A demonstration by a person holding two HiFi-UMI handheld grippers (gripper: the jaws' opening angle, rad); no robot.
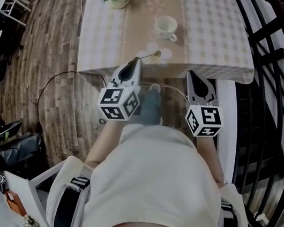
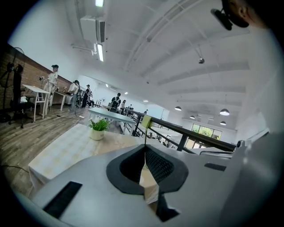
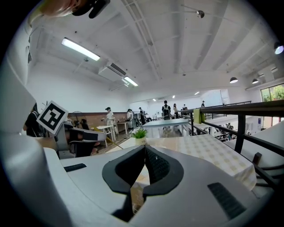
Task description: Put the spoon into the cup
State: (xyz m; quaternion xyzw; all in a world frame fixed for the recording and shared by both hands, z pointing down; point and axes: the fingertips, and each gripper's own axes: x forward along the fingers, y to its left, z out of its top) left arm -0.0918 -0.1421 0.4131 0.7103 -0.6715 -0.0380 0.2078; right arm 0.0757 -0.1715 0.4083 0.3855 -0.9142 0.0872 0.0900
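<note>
so my left tool (image 1: 136, 60) is pinched shut on the handle of the spoon (image 1: 151, 56), holding it over the near edge of the worktop (image 1: 216, 31), short of the cup (image 1: 166, 27), while my right tool (image 1: 193, 75) sits beside it, pressed together on nothing

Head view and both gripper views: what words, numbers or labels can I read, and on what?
No readable text in any view.
Left cube, right cube: black-and-white square patterns only, no letters or numbers.
</note>
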